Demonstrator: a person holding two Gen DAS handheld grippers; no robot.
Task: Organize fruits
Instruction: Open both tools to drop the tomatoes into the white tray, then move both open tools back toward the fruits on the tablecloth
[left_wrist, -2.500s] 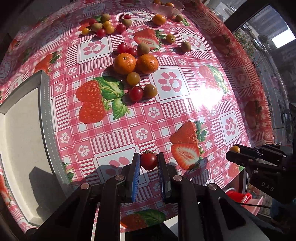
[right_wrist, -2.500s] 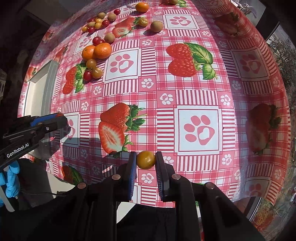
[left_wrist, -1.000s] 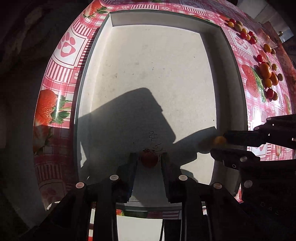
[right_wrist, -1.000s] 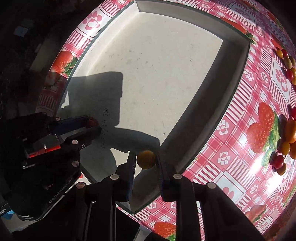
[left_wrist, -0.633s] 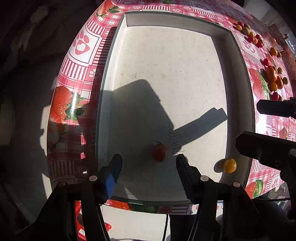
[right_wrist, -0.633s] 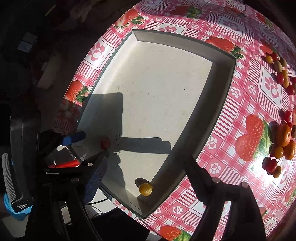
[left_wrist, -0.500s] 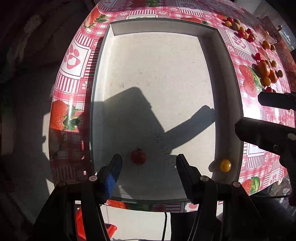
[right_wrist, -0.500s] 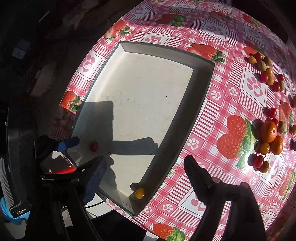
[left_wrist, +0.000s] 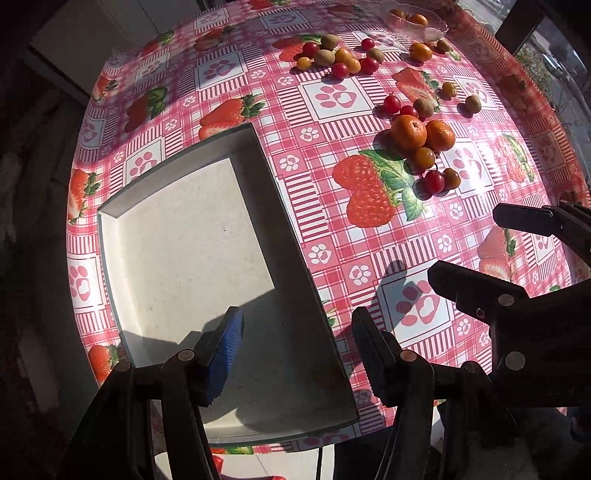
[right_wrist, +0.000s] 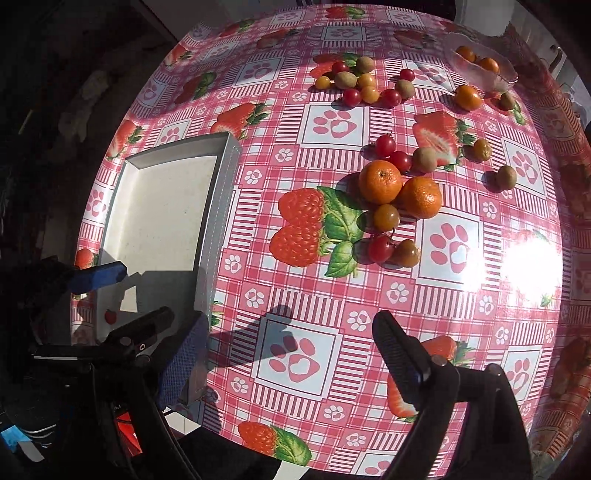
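Note:
A grey tray (left_wrist: 110, 229) lies on the strawberry tablecloth, also in the right wrist view (right_wrist: 221, 177). A red cherry tomato (right_wrist: 110, 316) lies in the tray's near end. My left gripper (left_wrist: 295, 347) is open and empty over the tray's near right corner. My right gripper (right_wrist: 288, 350) is open and empty above the cloth right of the tray; it shows in the left wrist view (left_wrist: 480, 247). Two oranges (right_wrist: 399, 188) with cherry tomatoes (right_wrist: 380, 248) sit mid-table. The yellow tomato dropped in the tray is hidden.
A further cluster of small tomatoes and kiwis (right_wrist: 360, 83) lies at the back. A glass dish (right_wrist: 480, 70) with orange fruit stands back right. Single kiwis (right_wrist: 505, 177) lie to the right. The table edge runs close below both grippers.
Both grippers opened and dropped their tomatoes into the tray, then pulled back and swung right, toward the fruit on the cloth.

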